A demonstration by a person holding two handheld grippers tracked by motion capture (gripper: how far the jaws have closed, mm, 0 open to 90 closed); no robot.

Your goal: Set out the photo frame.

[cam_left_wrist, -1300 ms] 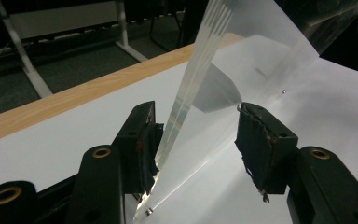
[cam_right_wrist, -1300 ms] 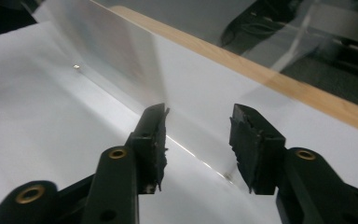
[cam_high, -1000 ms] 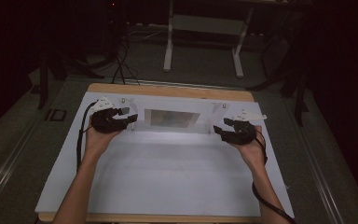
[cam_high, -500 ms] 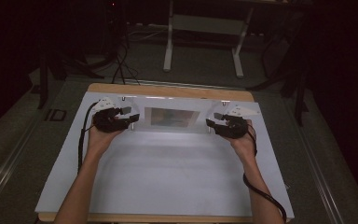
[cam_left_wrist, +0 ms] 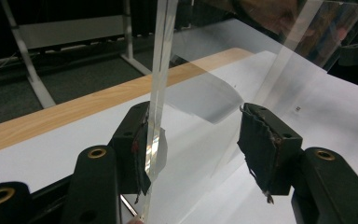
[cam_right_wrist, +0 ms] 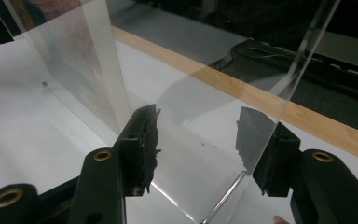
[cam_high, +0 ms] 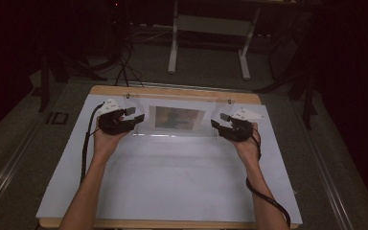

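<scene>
Along the far edge of the table [cam_high: 172, 90] stands the clear acrylic picture stand [cam_high: 177, 119]. The right gripper [cam_high: 219, 122] has slid in to its right end. Its jaws have just been closing a little but are still wide, with the panel between them unpinched. The left gripper [cam_high: 137, 116] straddles the left end just as loosely. To me, both look placed for a two-handed lift.
</scene>
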